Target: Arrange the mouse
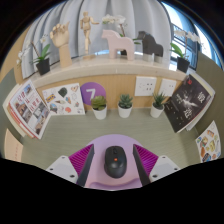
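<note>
Black plastic mouse [116, 160] lies low in the centre of the frame, resting on a pale lilac mat [113, 178] that sits on the green table [60, 140]. It sits between the two fingers of the gripper [114, 162], whose magenta pads [82, 160] face it from either side. A strip of mat shows at each flank of the mouse, so the fingers are spread apart and not pressing on it; the mouse rests on its own support.

Beyond the mouse, at mid-frame, three small potted plants [125, 103] in white pots stand in a row along the back of the table. Just left of them is a round purple sign [92, 95] bearing a white figure 7.

Printed sheets lean or lie around the table edge: one at left [28, 106], another just right of it [64, 98], a dark one at right [186, 102], and one at lower right [208, 140]. A white wall socket plate [146, 84] is fixed on the wooden wall behind the plants.

Across the upper part of the frame runs a wooden shelf [70, 72]. On it, left to right: a potted plant [42, 58], a wooden hand model [61, 40], a jointed wooden figure [89, 28], a white horse figure [113, 42], a dark horse figure [148, 44] and another potted plant [180, 54]. A pale ribbed backdrop [120, 12] rises behind the shelf.
</note>
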### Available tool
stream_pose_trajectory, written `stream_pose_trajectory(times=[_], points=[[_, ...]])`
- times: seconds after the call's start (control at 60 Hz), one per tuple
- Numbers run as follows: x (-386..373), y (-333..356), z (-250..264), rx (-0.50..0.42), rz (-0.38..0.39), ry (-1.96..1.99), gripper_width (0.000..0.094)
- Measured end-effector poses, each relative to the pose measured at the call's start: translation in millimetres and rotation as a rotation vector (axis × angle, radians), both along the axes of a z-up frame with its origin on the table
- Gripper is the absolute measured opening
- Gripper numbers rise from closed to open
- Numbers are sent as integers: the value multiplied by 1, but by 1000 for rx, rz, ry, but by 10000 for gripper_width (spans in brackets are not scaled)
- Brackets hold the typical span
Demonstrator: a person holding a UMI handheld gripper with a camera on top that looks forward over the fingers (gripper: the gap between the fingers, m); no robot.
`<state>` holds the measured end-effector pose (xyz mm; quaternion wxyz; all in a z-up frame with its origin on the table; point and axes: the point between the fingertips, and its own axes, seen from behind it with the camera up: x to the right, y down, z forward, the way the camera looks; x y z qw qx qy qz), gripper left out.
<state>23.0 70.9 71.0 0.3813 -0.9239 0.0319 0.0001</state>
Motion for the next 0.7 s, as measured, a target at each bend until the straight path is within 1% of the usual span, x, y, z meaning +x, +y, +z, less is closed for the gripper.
stream_pose_trajectory(times=[0.183,0.317,0.45,0.7], points=[[-32,-18,95,89,22,4,766],[-61,-38,146,146,49,22,767],[-83,-53,182,203,69,43,765],[-103,-72,208,248,95,23,765]])
